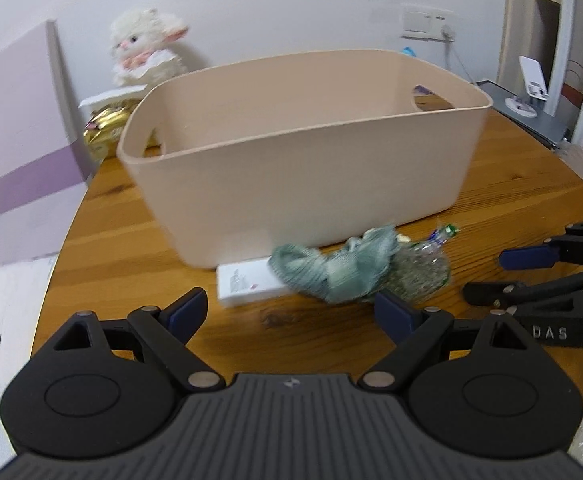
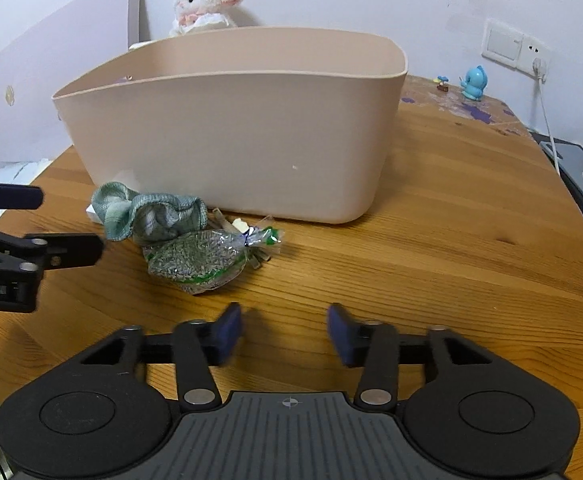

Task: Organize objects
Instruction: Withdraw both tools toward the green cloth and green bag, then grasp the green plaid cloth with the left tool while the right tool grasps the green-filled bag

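Observation:
A beige plastic bin [image 1: 311, 168] [image 2: 243, 144] stands on the round wooden table [image 1: 131, 264] [image 2: 471, 240]. In front of it lie a crumpled green cloth [image 1: 331, 268] [image 2: 151, 212], a clear bag of green pellets [image 1: 419, 272] [image 2: 199, 260] and a white box [image 1: 243, 284] partly under the cloth. My left gripper [image 1: 291, 312] is open, just short of the cloth and box. My right gripper [image 2: 285, 330] is open over bare wood, to the right of the bag; it also shows in the left wrist view as the right gripper [image 1: 487, 276].
A white plush lamb [image 1: 143, 48] [image 2: 203, 4] and a gold packet [image 1: 103, 128] sit behind the bin near the wall. A blue figurine [image 2: 473, 84] stands at the table's far right. A grey device [image 1: 531, 116] lies beyond the table edge.

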{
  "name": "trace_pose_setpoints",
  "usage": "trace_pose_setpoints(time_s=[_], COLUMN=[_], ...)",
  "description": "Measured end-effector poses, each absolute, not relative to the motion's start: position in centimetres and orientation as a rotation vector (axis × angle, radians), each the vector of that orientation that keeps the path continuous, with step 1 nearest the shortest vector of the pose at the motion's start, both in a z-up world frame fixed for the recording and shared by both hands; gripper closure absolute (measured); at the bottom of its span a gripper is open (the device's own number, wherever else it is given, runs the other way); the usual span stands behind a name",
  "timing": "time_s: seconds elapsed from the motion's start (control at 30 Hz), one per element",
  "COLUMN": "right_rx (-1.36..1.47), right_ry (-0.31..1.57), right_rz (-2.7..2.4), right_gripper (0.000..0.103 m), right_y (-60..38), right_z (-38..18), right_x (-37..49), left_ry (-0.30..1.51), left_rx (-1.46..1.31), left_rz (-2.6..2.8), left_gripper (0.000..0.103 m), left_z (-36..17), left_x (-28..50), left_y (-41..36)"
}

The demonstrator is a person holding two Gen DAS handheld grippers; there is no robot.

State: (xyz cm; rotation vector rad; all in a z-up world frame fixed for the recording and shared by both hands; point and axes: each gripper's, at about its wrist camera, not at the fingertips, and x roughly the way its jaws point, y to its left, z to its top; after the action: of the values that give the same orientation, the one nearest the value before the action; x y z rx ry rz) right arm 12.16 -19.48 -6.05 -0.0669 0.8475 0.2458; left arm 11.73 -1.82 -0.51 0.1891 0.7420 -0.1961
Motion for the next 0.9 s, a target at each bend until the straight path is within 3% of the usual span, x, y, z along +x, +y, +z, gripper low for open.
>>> trace_pose_setpoints(time_s=[0.23,0.47,0.7,0.8,0.9], right_rx=[0.003,0.086,0.163,0.167,0.172], right_ry=[0.828,0.832,0.851,0.854,0.854], right_rz=[0.236,0.227,0.243,0.234,0.234], right_gripper=[0.036,0.034,0.031,0.031,0.031], right_y=[-19.8,-20.2,-20.5,-20.4,-20.4], right_z=[-5.5,-5.9,-6.4,-6.5,-6.3], right_x=[13.0,14.5,15.5,15.6,15.5], left_ry=[0.731,0.721,0.761,0.766,0.750], left_rx=[0.286,0.334,0.276,0.227,0.191], left_rz=[-0.231,-0.220,-0.257,-0.266,-0.262], left_gripper=[0.012,0.014,0.053,0.076,0.082], left_z=[-1.1,-2.3,-2.6,-2.1,-1.2], left_x=[13.7,14.9,16.2,16.1,15.4], left_y=[-4.2,-4.9,-3.8,-3.1,-2.5])
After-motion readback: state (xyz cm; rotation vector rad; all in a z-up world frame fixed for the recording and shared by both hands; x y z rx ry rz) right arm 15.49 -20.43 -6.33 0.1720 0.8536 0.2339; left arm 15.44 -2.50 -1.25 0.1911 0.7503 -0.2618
